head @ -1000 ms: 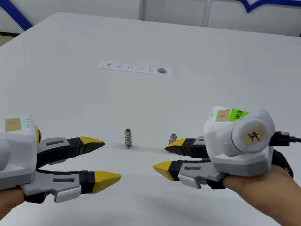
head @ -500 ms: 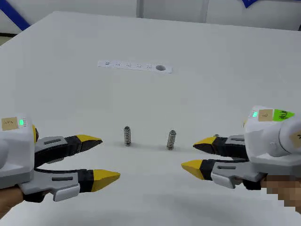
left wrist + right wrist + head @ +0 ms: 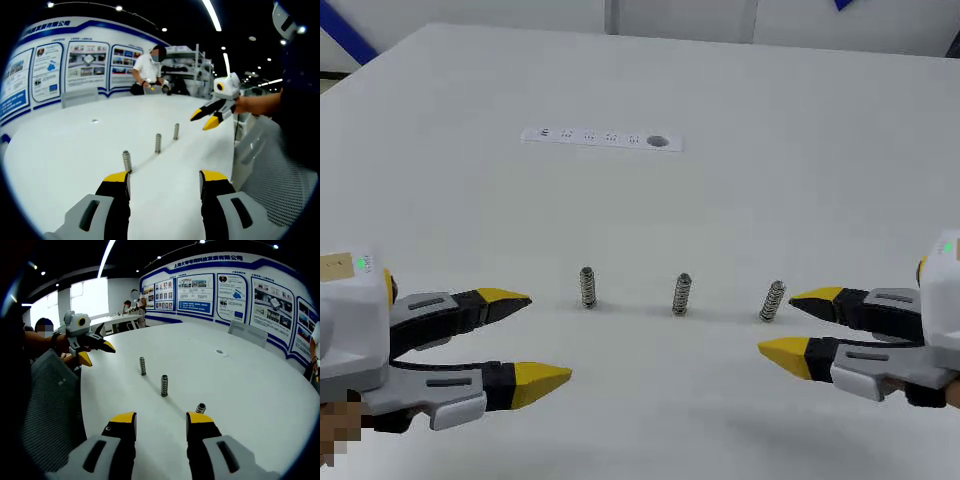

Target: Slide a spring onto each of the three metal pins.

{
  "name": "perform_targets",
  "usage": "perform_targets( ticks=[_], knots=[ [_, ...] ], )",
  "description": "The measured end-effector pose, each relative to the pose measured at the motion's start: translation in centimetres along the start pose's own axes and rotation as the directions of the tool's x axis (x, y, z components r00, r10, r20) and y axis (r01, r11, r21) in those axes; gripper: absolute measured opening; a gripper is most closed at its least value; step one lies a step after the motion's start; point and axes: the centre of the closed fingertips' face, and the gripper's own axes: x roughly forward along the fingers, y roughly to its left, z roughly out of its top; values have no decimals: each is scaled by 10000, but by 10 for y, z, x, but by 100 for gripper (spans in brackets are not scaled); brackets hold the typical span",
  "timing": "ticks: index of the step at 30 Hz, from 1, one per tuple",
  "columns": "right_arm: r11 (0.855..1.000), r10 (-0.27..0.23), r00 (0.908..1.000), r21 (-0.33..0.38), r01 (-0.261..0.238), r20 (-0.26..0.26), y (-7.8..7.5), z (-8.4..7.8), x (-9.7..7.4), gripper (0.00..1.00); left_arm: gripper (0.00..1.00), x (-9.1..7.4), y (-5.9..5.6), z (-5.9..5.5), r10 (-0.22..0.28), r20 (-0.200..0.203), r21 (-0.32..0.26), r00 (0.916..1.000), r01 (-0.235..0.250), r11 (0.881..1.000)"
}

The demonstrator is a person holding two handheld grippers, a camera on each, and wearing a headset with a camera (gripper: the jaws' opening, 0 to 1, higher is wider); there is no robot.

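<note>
Head view: three springs point(image 3: 682, 294) stand upright in a row on the table point(image 3: 720, 90). The left gripper point(image 3: 548, 337) and the right gripper point(image 3: 777, 322), its body cut off at the edge, both gape empty.
Left gripper view: what the coils enclose is too small to make out.
Right gripper view: the nearest spring point(image 3: 200, 407) is half hidden behind a jaw tip.
</note>
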Motion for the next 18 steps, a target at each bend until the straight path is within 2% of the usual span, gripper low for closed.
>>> perform_targets(
  ticks=[7,18],
  knots=[
    [9998,-130,9999,144,129,50,-8,-15,-12,45,58,1,1,-4,-9,-53,-59,10000,8,10000],
    [9980,-543,9983,333,536,209,-20,-22,-28,48,59,1,5,-12,13,-174,-138,9998,-16,9999]
  ],
)
